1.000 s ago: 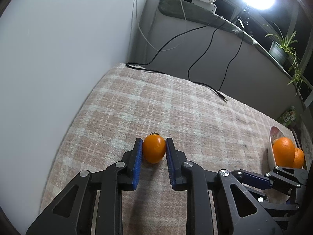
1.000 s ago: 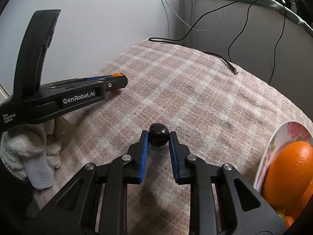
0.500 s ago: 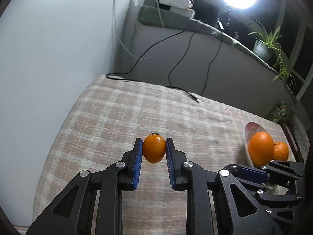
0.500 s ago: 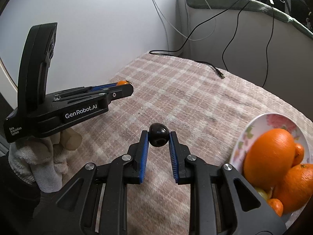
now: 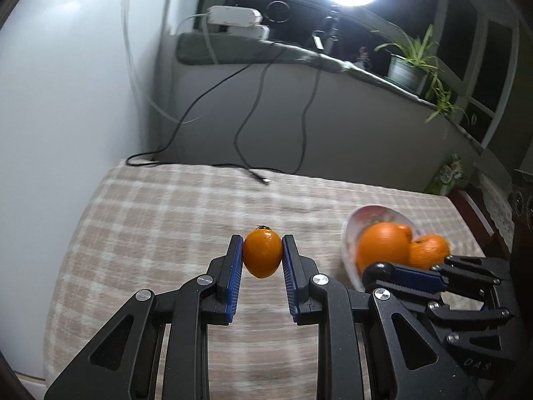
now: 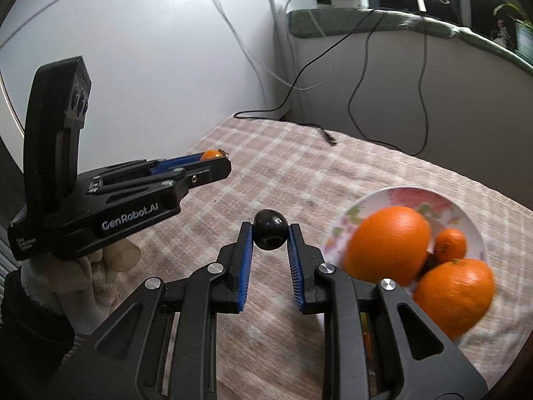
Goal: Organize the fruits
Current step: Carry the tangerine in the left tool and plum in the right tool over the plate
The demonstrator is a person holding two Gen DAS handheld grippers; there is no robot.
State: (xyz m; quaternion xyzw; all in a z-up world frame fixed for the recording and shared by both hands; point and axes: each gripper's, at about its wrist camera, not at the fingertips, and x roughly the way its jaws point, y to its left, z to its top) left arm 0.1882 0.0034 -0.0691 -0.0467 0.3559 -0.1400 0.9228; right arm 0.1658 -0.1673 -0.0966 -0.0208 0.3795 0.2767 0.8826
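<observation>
My left gripper (image 5: 262, 257) is shut on a small orange tomato (image 5: 262, 256) and holds it above the checked cloth; it also shows at the left of the right wrist view (image 6: 213, 163). My right gripper (image 6: 270, 230) is shut on a small dark round fruit (image 6: 270, 229), held above the cloth just left of the plate. A flowered plate (image 6: 399, 196) at the right holds a large orange (image 6: 388, 243) and two smaller ones (image 6: 454, 286). The plate also shows in the left wrist view (image 5: 353, 226).
A checked cloth (image 5: 166, 220) covers the table. A black cable with a plug (image 5: 265, 180) lies at the table's far edge. A white wall stands to the left. A sill with power strips, a ring lamp and potted plants (image 5: 409, 63) runs behind.
Both grippers have risen and swung right with their fruits held. The plate of oranges has come further into both views and nearer the right gripper.
</observation>
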